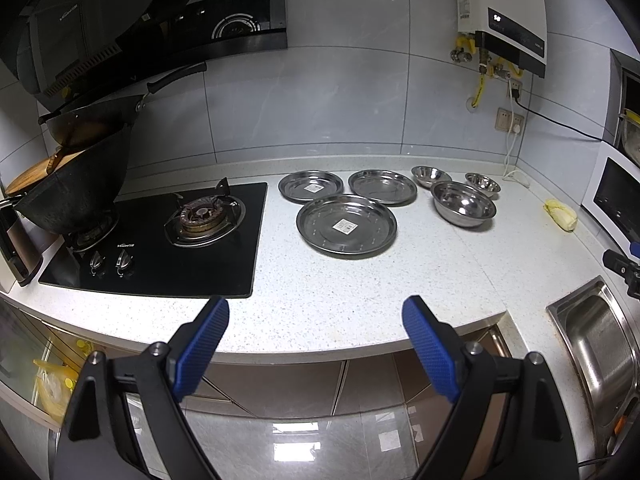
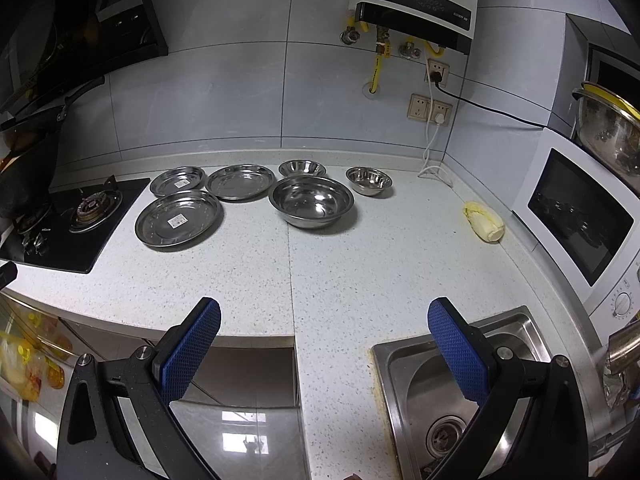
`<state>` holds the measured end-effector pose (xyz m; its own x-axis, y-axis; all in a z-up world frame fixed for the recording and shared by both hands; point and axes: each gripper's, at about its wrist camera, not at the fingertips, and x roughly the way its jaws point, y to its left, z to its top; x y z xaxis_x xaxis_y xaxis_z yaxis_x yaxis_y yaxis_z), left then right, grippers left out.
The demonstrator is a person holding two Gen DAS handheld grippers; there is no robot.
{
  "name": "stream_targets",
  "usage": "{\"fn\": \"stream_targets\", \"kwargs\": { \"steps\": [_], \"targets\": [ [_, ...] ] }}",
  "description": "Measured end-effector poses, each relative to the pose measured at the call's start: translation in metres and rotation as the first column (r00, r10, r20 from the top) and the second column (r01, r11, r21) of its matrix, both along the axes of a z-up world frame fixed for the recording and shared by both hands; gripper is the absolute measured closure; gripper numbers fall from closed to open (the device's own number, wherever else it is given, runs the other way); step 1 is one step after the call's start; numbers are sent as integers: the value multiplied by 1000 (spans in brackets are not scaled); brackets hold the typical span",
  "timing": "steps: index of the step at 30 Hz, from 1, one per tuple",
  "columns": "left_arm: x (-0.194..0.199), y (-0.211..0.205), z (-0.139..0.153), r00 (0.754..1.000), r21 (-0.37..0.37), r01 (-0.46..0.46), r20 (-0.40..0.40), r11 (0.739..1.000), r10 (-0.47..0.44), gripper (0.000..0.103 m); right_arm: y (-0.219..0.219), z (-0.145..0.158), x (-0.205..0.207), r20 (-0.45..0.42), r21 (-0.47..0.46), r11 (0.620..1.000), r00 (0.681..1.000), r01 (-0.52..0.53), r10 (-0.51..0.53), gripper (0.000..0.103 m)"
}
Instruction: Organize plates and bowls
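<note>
Left wrist: speckled countertop meets grey-tiled wall.

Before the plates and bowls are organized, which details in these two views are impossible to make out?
- Printing on the large plate's sticker: too small in both views.
- Water heater: top cut off by the frame edge in the right wrist view.
- Sink: far side cut off by the fisheye rim in the left wrist view.
- Wok: inside hidden by its own wall, left wrist view.
</note>
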<state>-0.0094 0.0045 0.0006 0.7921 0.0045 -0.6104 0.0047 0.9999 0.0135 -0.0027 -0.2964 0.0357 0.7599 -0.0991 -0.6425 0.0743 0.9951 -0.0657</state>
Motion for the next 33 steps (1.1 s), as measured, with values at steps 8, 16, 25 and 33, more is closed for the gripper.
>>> {"fn": "stream_targets", "kwargs": {
  "steps": [8, 16, 25, 33],
  "targets": [
    [5, 0, -5, 1000, -2, -3, -8, 1000, 3, 15, 2, 0, 9, -4, -3, 1000, 1000, -5, 5, 1],
    [11, 3, -5, 1000, -4, -3, -14, 1000, 3, 15, 8, -3, 18, -10, -8, 1000, 1000, -11, 11, 1],
    [23, 3, -11, 999, -6, -2, -36, 1000, 2, 15, 10, -7, 24, -17, -8, 1000, 1000, -19, 19, 1],
    [31, 4, -16, 999, -8, -4, -54, 1000, 3, 15, 12, -13, 33, -31, -5, 999, 999, -33, 33, 1]
  ]
}}
